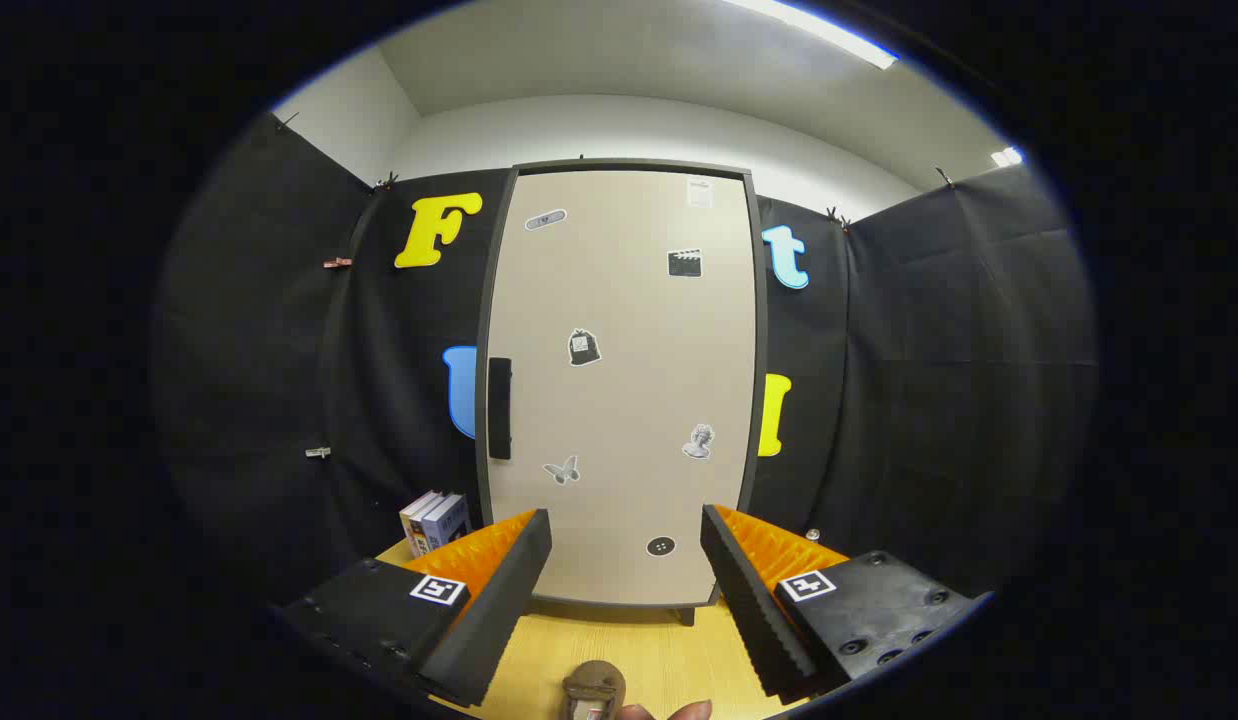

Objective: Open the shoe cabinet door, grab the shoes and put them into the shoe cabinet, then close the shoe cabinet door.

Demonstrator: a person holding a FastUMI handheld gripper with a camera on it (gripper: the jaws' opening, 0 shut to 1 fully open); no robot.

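The claw (pixel 626 540) hung released above the table (pixel 639 650), its two fingers spread wide with nothing between them but bare wood and, further off, the lower part of the shoe cabinet door (pixel 619 380). Neither finger touched anything.

The shoe cabinet stood upright at the back of the table, straight ahead of the fingers and well beyond their tips, with its pale door shut flush in a dark frame. A dark vertical handle (pixel 500 408) sat at the door's left edge, about halfway up. Several small stickers were scattered over the door (a butterfly (pixel 562 470) low on the left, a bust (pixel 698 441) low on the right, a round button-like one (pixel 660 546) near the bottom, among others).

A shoe (pixel 592 692) lay on the table close under the claw, between the two fingers and nearer than their tips; just its brownish top could be seen, so its shape and the way it faced could not be told. Just beside it, a person's fingertips (pixel 679 712) showed at the table's near edge.

To the left of the cabinet, beyond the left finger, a few books (pixel 434 520) stood on the table against the black cloth wall.
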